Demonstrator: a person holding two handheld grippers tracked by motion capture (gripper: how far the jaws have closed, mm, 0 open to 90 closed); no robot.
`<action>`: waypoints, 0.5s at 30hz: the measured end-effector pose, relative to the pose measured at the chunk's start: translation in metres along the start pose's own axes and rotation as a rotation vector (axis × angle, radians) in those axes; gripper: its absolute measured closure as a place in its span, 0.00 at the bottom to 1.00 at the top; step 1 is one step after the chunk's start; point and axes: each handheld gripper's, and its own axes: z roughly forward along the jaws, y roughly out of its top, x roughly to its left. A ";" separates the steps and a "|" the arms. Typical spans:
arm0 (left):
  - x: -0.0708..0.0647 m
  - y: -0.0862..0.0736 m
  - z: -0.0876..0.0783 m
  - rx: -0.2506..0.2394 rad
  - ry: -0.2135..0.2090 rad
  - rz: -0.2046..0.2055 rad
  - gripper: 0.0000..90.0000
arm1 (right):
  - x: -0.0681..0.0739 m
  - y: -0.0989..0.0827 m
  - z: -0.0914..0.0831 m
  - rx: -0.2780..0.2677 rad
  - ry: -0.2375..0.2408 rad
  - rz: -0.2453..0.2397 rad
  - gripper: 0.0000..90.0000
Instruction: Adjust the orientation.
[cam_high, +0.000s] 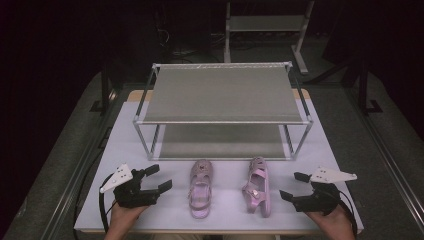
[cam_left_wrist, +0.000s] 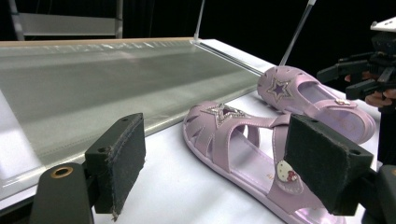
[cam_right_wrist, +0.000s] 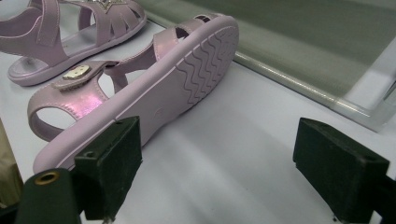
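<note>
your left gripper (cam_high: 159, 177) jaws wide apart, empty | your right gripper (cam_high: 293, 185) jaws wide apart, empty | left sandal (cam_high: 200, 188) flat on white table (cam_high: 125, 150), between grippers | right sandal (cam_high: 257, 186) tipped on its side, sole toward right gripper | both just before two-tier rack (cam_high: 222, 92)

A white-topped counter (cam_high: 150, 210) carried a two-tier metal-framed rack with grey shelves (cam_high: 222, 95). Just before it lay two pink strapped sandals, one flat on its sole (cam_high: 201, 189), the other tipped on its side (cam_high: 258, 186).
</note>
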 end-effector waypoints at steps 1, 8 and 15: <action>0.000 0.000 0.001 0.001 -0.001 0.000 0.23 | -0.001 0.000 0.000 -0.006 0.000 0.001 0.17; -0.002 0.001 0.005 0.003 0.003 0.005 0.23 | -0.001 -0.001 -0.001 -0.009 0.001 0.005 0.17; -0.007 0.000 0.008 0.007 -0.013 0.005 0.23 | 0.002 0.000 -0.004 -0.022 -0.005 0.004 0.17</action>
